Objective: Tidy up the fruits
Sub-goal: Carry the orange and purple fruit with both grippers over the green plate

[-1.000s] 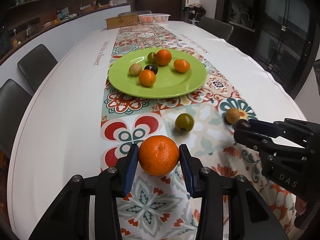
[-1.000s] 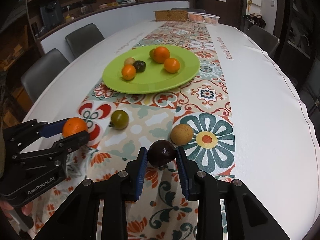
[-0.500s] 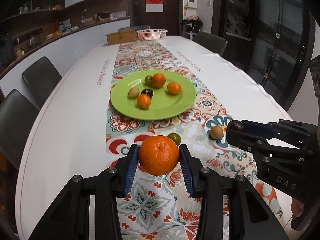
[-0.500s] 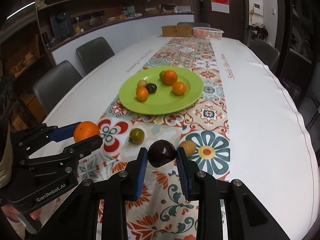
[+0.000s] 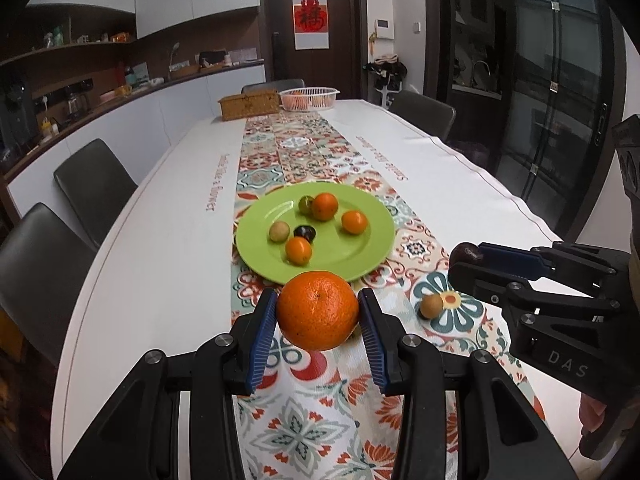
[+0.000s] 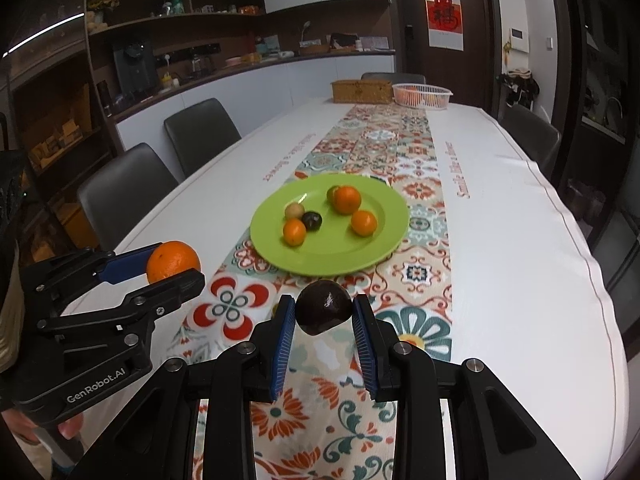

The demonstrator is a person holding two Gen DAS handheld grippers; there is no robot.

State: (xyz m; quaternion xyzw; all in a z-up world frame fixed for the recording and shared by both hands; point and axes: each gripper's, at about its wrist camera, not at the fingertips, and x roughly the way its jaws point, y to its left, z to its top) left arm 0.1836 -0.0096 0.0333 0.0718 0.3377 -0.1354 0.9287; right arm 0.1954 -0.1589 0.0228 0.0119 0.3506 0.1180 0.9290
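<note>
Left gripper (image 5: 318, 318) clamps the orange (image 5: 318, 310) across its middle; firm, round, likely to roll; right gripper (image 6: 324, 322) clamps the dark fruit (image 6: 324, 312), smooth, probably softer.

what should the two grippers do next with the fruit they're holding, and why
Probably carry both forward over the green plate and set the fruit down. The left gripper is shut on an orange, and the right gripper on a dark purple fruit. Both are clear of the table runner, and the plate already holds six fruits, with bare space on its near right side.
</note>
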